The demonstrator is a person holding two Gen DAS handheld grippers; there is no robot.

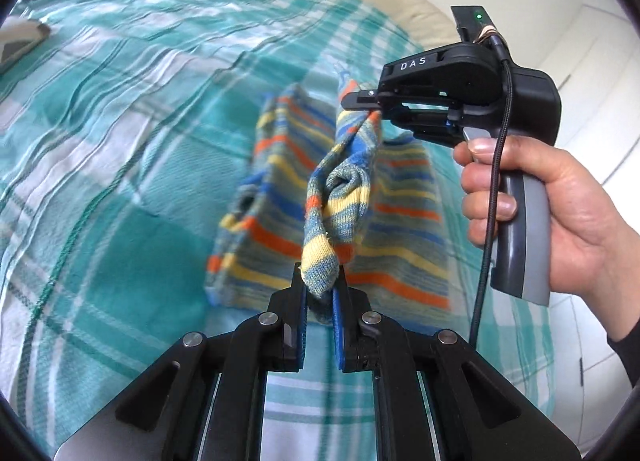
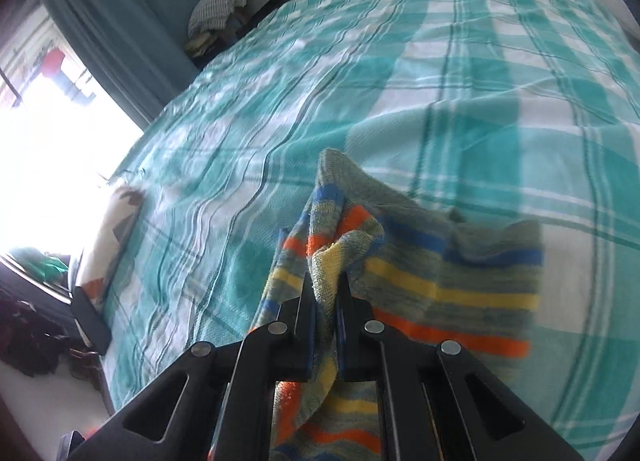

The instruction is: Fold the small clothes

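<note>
Because the striped knit garment [image 1: 336, 197] is pinched along one edge at two separate spots, it hangs stretched above the checked bed cover [image 1: 120, 109], ready to fold. The left gripper [image 1: 320, 301] and right gripper [image 1: 362, 101] both have their jaws clamped on its fabric.

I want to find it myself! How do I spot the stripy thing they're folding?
Look at the big bed with the teal-and-white checked blanket. Above its middle, the stripy knit garment hangs pinched between two black tools. It alone has orange, yellow and blue stripes.
</note>
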